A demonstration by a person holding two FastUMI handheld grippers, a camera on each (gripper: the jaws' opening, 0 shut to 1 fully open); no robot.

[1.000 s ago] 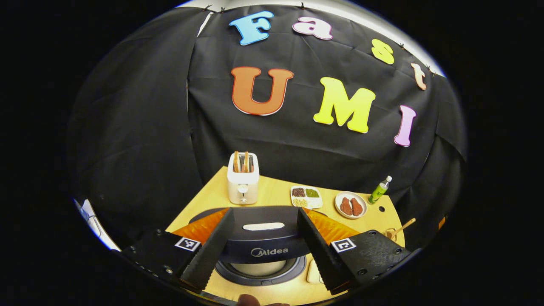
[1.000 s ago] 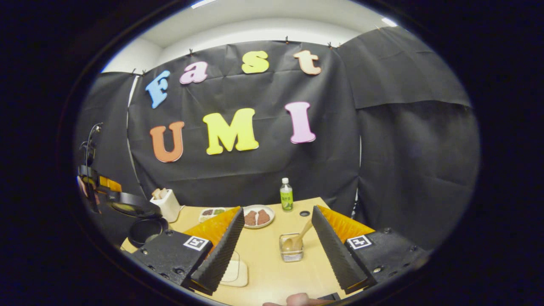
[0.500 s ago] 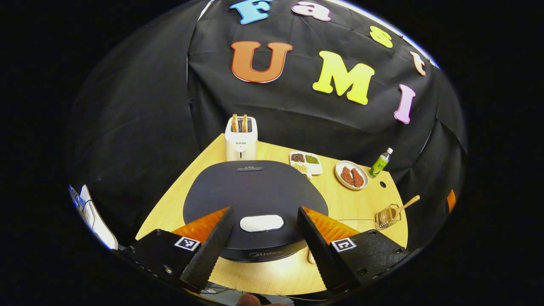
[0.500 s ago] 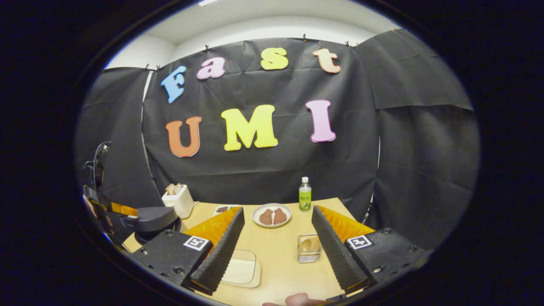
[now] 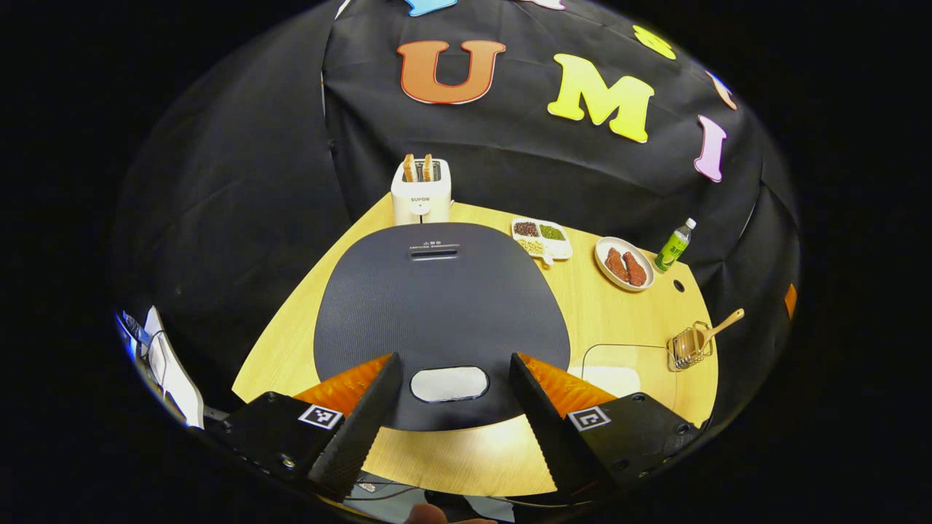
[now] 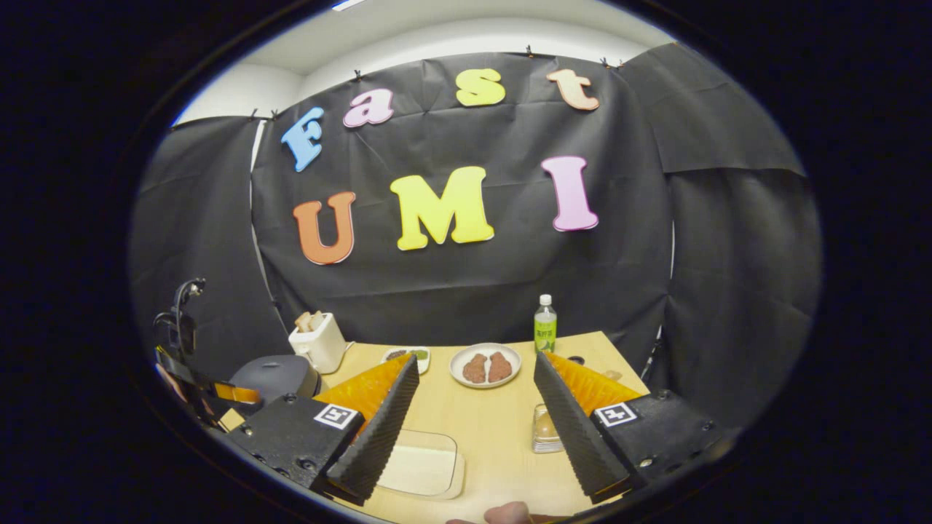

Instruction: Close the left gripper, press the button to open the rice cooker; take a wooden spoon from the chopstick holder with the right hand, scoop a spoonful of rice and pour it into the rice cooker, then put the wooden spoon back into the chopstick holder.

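Standing on wooden table, closed rice cooker

You see a dark charcoal rice cooker with a finely textured lid and a pale grey oval button, on a light yellow wood-grain table. Behind it a cream-white toaster holds brown toast. A white divided dish carries dark red, green and beige grains. A white plate holds reddish-brown pieces beside a green bottle with a white cap. The wooden spoon is tan.
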